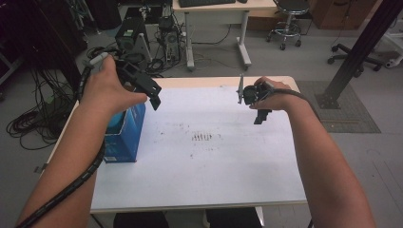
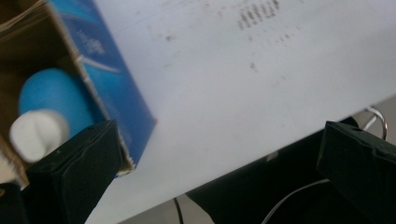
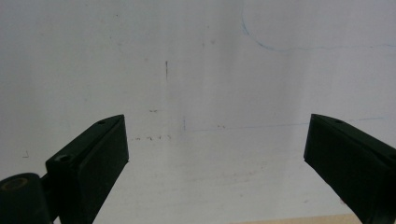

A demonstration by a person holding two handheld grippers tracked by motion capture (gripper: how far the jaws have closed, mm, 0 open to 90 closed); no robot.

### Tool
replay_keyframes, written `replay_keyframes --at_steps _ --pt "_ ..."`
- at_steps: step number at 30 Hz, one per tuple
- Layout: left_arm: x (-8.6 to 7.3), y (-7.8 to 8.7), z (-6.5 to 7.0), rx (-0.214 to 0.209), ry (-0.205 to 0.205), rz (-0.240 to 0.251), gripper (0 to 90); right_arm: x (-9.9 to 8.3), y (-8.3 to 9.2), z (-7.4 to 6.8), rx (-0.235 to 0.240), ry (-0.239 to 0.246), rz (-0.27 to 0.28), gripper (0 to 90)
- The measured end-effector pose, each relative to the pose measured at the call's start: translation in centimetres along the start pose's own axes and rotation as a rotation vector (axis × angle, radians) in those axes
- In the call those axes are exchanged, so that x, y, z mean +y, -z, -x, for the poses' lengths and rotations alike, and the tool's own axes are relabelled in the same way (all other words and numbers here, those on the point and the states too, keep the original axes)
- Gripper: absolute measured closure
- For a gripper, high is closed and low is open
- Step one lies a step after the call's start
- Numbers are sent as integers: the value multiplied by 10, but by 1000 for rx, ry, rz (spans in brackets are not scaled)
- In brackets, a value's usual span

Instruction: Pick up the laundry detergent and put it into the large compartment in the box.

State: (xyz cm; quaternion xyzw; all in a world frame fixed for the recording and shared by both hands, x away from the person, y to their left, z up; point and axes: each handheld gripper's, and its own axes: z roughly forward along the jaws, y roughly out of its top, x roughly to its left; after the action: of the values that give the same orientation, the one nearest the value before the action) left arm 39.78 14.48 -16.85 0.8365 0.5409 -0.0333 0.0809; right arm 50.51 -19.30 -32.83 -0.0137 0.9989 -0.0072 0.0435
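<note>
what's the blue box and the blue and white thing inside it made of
The box looks like cardboard: glossy blue print outside, raw brown inside, with a thin layered edge at its open top. The thing inside looks like smooth matte plastic or rubber, blue with a rounded white end; too blurred to be sure.

I am working in what is presenting as a lab or technical office. Computer towers (image 1: 167, 29) are standing on the grey floor (image 1: 294, 61) beyond my white-topped table (image 1: 214, 166), with bundles of cables (image 1: 28, 118) lying coiled at the left. A second desk (image 1: 223, 9) is carrying a keyboard (image 1: 206, 2), and a rolling stool (image 1: 287, 19) is sitting beside it. A black metal frame post (image 1: 356, 52) is rising at the right, bolted to a mat.
</note>
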Motion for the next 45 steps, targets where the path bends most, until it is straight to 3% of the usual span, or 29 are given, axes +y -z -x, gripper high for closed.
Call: replay_keyframes --at_steps 2,3,4,6,7,12,13,20,28,31,33,35,45 --pt "2 -1 8 -53 -77 -13 2 -1 1 0 0 1 5 64" --pt "2 -1 8 -53 -77 -13 2 -1 1 0 0 1 5 64" --pt "3 -3 16 -50 -133 -29 2 -2 1 0 -1 -2 2 64" --pt "3 -5 19 -51 -156 -38 2 -3 0 -1 -1 -7 -3 64" --pt "4 -7 25 -46 -201 -50 2 -4 0 0 0 -7 -3 63" --pt "4 -16 41 -49 -352 -78 2 -6 -2 -2 5 -10 -8 64" --pt "4 -16 41 -49 -352 -78 2 -6 -2 -2 5 -10 -8 64" --pt "4 -21 50 -63 -467 -74 2 -8 -1 -3 5 -8 -5 64" --pt "10 -24 65 -66 -620 -93 2 -9 3 -5 2 -7 8 64" --pt "13 -28 72 -52 -659 -94 2 -7 5 -7 0 4 6 65" --pt "13 -30 76 -21 -706 -114 2 -6 6 -9 -2 8 5 64" --pt "15 -33 78 -46 -705 -125 2 -5 6 -10 -3 13 6 64" --pt "18 -40 84 -81 -751 -142 2 1 5 -12 -3 34 -5 65"
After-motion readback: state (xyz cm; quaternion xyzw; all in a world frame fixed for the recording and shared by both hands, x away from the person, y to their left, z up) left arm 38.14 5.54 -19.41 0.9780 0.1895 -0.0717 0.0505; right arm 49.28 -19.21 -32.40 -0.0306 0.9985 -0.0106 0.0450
